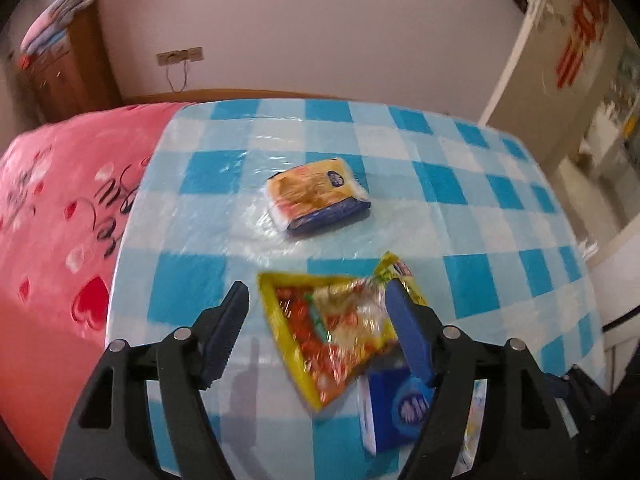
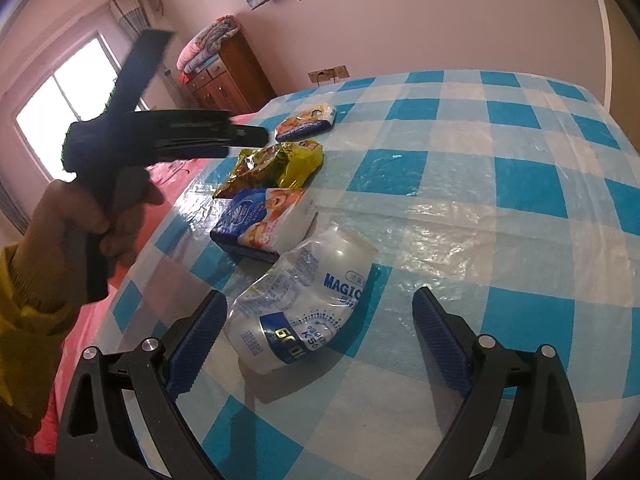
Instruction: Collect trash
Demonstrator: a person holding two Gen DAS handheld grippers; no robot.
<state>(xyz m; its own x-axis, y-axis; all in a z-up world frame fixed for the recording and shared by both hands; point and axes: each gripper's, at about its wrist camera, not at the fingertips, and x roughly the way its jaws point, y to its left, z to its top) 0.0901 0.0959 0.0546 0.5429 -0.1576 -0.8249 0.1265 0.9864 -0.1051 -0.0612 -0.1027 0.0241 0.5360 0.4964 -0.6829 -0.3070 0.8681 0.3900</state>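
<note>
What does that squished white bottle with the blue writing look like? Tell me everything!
The white bottle looks like thin plastic, crumpled and dented, lying on its side on the checked tablecloth. Its blue and white label reads MAGIC in blue letters, with smaller print around it. No cap shows from here. It lies just ahead of the right tool, partly between its open blue fingers, with nothing gripping it. A blue and white packet lies just behind it; whether they touch is unclear.

Counter [image 2: 520, 184]: blue-and-white checked cover under clear film. Snack bag [image 1: 340, 320]: yellow, red-orange print. Far packet [image 1: 316, 196]: orange-yellow, navy edge. Near packet [image 2: 264, 220]: white and navy. Crumpled bottle [image 2: 304, 300]: white, blue lettering. Bedspread [image 1: 60, 208]: pink, red hearts.
</note>
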